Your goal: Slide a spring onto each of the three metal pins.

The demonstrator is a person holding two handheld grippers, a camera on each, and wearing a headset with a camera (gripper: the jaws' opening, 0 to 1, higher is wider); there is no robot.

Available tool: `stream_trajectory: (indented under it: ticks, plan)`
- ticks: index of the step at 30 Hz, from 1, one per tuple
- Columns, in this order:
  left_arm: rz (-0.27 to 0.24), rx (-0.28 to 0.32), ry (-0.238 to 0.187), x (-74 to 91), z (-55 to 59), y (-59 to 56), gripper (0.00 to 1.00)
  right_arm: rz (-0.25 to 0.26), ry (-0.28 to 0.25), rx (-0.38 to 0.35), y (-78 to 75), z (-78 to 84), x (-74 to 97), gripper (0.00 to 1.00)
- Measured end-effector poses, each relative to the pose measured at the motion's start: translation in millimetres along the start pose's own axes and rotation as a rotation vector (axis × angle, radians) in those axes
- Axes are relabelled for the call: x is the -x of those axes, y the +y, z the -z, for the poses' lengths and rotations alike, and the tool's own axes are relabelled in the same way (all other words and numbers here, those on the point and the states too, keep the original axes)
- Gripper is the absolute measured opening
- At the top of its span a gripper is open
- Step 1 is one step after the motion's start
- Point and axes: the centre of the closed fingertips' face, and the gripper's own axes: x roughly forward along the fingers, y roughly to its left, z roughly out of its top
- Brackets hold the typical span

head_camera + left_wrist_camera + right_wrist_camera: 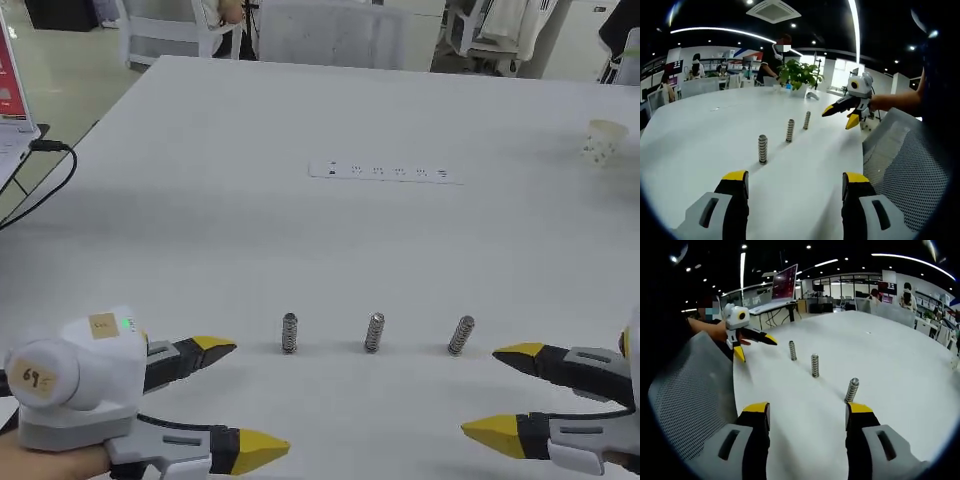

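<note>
In the head view, the left gripper (pixel 250 396) is held at lower left with jaws spread wide, the left spring (pixel 289 333), middle spring (pixel 374 332) and right spring (pixel 461 335) are seen upright in a row on the table (pixel 300 250) at lower centre, and the right gripper (pixel 490 391) is held equally wide at lower right.

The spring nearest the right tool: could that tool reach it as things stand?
Probably yes: the right tool is open, the spring stands just ahead of its tips, and nothing lies between them.

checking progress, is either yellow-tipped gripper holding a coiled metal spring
No, the left gripper and right gripper gape empty; all three coiled metal springs stand between them.
</note>
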Motion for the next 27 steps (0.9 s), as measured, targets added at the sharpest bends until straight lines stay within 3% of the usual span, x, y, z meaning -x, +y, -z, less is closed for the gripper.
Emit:
stream_trajectory:
  ticks: [10, 27]
  plan:
    - [-0.004, 0.01, -0.002, 1.2, 0.1, -0.5, 0.73, 0.032, -0.087, -0.018, -2.6, 0.0, 3.8, 0.77]
    - [-0.014, 0.019, -0.001, 2.5, 2.9, -1.1, 0.73, 0.049, -0.128, -0.018, -4.3, 1.1, 4.7, 0.9]
